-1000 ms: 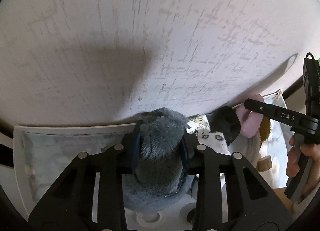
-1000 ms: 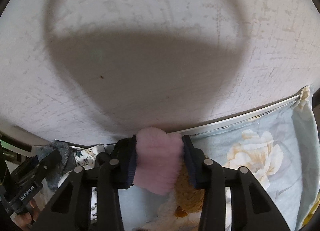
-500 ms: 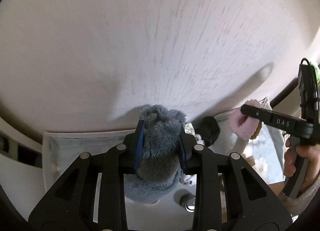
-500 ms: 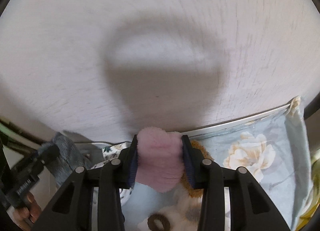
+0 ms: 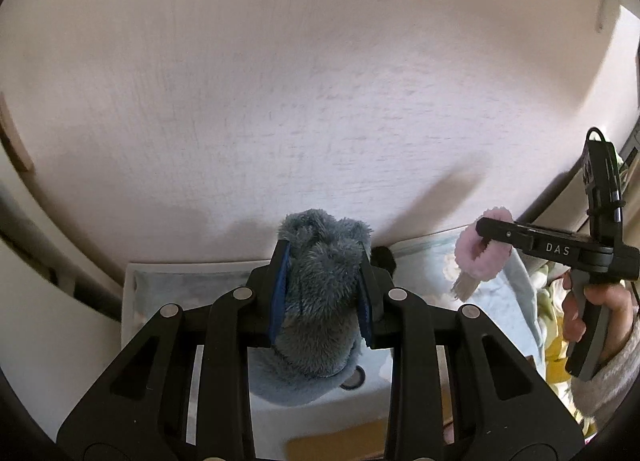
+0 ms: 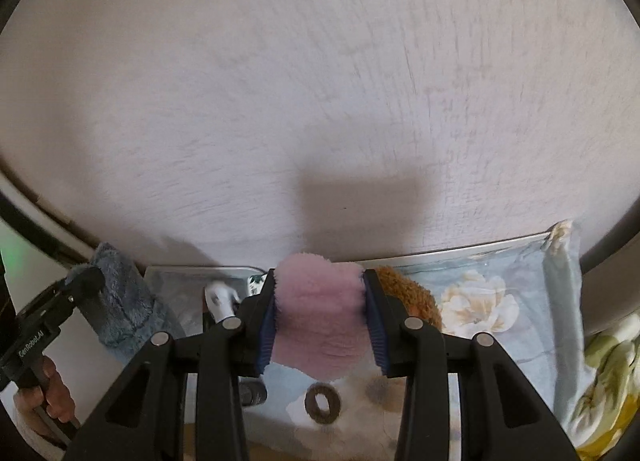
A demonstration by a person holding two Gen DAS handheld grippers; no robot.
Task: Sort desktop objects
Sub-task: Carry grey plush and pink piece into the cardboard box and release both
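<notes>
The left gripper (image 5: 324, 293) is clamped on a grey-blue plush item (image 5: 320, 301); the fluffy fabric fills the gap between the two blue pads, bulges above the fingertips and hangs down below them, so it is lifted clear of the white table (image 5: 280, 101). The right gripper (image 6: 320, 313) pinches a pink plush item (image 6: 320, 313) in the same way, the pile pressed flat between its pads with a rounded tuft standing above them and a fold drooping beneath.

In the left wrist view the right gripper shows from the side at the right edge, a hand (image 5: 592, 313) on its handle, the pink piece at its tip with a pale label dangling. In the right wrist view the grey-blue piece hangs at the far left.

Below both grippers lies a pale floral cloth (image 6: 480, 301) along the table's near edge. On it, just behind the pink item, sits an orange-brown fuzzy thing (image 6: 408, 289), and lower down a small dark ring (image 6: 322, 403).
</notes>
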